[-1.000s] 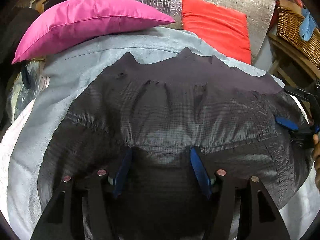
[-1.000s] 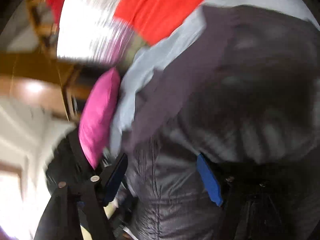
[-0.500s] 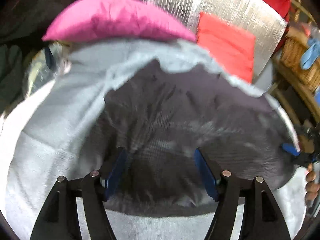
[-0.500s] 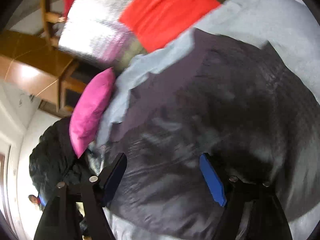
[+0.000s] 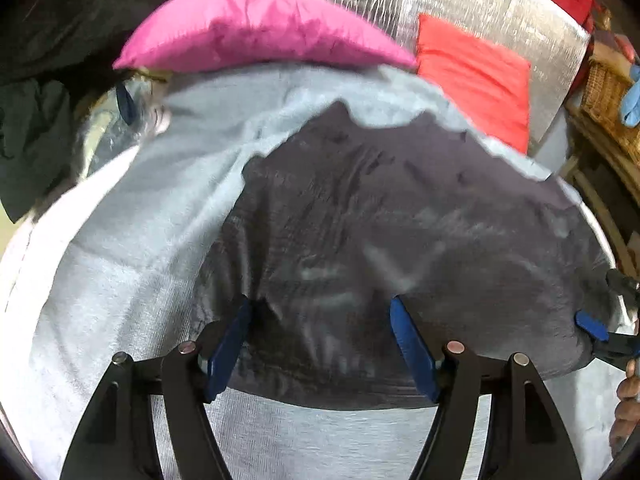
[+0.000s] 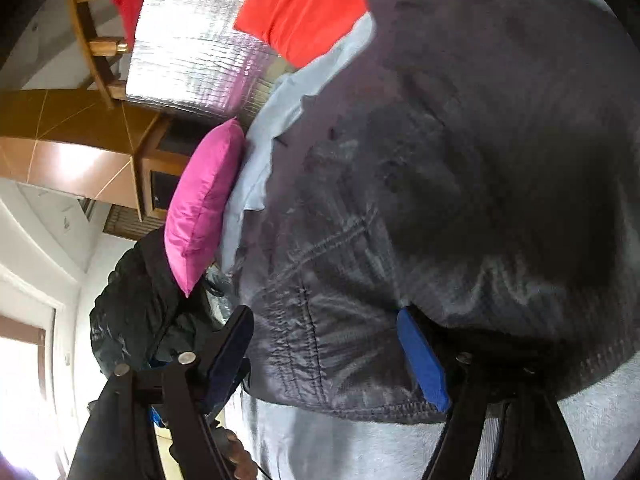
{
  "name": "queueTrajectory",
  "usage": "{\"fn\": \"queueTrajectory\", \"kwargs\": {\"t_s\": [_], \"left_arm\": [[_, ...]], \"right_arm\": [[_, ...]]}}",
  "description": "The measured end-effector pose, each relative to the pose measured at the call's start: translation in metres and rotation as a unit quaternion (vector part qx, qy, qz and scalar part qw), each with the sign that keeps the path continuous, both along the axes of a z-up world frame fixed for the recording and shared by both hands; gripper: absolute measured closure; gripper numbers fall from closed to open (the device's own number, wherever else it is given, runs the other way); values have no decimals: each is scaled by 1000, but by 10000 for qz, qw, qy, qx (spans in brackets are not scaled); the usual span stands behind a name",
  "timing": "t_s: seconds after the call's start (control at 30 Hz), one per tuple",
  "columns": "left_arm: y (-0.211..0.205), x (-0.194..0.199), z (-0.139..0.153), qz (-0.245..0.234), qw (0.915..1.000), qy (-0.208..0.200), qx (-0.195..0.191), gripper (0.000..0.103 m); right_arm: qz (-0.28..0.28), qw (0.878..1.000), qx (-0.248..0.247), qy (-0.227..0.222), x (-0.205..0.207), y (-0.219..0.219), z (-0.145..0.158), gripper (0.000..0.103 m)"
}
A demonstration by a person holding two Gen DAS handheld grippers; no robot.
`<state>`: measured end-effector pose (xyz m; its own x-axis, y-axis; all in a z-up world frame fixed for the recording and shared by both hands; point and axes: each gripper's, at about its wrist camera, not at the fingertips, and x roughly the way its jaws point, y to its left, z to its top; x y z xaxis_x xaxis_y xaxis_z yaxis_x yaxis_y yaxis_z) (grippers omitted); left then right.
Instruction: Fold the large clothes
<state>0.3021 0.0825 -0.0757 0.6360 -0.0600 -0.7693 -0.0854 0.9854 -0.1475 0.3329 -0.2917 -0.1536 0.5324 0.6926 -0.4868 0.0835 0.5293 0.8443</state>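
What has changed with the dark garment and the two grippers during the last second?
The dark garment now lies lower and farther right in the left wrist view, showing more of the grey blanket at left. Its near hem, once out of view, now shows. The left gripper and right gripper stay open over the hem. The pink pillow and red cushion stay put.

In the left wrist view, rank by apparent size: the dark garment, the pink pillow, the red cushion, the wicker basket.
1. dark garment, largest by far
2. pink pillow
3. red cushion
4. wicker basket, smallest, though cut off at the frame edge

The garment lies nearest the camera, which exaggerates its size.
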Motion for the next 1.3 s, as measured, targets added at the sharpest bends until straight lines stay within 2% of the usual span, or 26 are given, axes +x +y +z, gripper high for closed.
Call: {"fn": "queueTrajectory", "kwargs": {"t_s": [0.07,0.17,0.23,0.3,0.37,0.4,0.47,0.5,0.57,0.63,0.67,0.73,0.77,0.83,0.87,0.93,1.0,1.13,1.27,1.3], "left_arm": [[-13,-6,11,-132,9995,-268,-39,31],[-45,-9,18,-576,9973,-456,12,30],[-70,-9,15,-935,9944,-482,44,30],[-85,-3,0,-977,9944,-280,276,30],[-91,8,-27,-912,9947,215,430,30],[-91,10,-32,-940,9939,240,517,30],[-95,7,-29,-979,9924,174,722,30],[-94,7,-26,-981,9925,188,704,30],[-85,4,-16,-942,9942,137,491,30],[-67,-1,-3,-694,9962,-84,514,30],[-50,-4,3,-421,9971,-219,593,30],[-25,-5,6,-107,9982,-248,532,30],[-7,-2,0,85,9987,-81,494,30],[9,8,-20,42,9984,396,394,28],[15,9,-29,-29,9988,410,274,26],[13,5,-33,-78,9987,309,407,25],[10,5,-32,-67,9983,291,503,25],[16,2,-20,100,9992,278,257,25],[21,-15,1,244,9978,-195,578,25],[24,-12,-6,261,9978,-45,602,25]], "right_arm": [[127,9993,-247,-255,-2,3,19,24],[211,9988,-67,-440,-10,4,30,24],[309,9987,55,-408,-13,12,25,24],[473,9982,101,-350,-12,21,15,24],[366,9989,-31,-285,-8,23,4,24],[245,9995,28,-199,-6,17,-4,24],[36,9989,466,26,-2,3,-18,25],[24,9987,515,60,-2,1,-18,24],[117,9996,220,-92,-5,0,-4,24],[129,9995,101,-264,-8,-6,8,24],[36,9994,53,-328,-11,-18,13,24],[-172,9991,-100,-381,-13,-41,18,24],[-277,9988,-139,-375,-13,-52,19,24],[-636,9975,-129,-290,-14,-80,15,24],[-744,9968,-102,-267,-14,-90,11,24],[-782,9966,86,-231,-11,-100,5,25],[-765,9968,-31,-238,-10,-101,5,26],[-812,9959,-370,-159,-10,-93,22,24],[-467,9959,-532,-561,-20,-77,50,24],[-448,9942,-693,-683,-23,-74,55,24]]}}
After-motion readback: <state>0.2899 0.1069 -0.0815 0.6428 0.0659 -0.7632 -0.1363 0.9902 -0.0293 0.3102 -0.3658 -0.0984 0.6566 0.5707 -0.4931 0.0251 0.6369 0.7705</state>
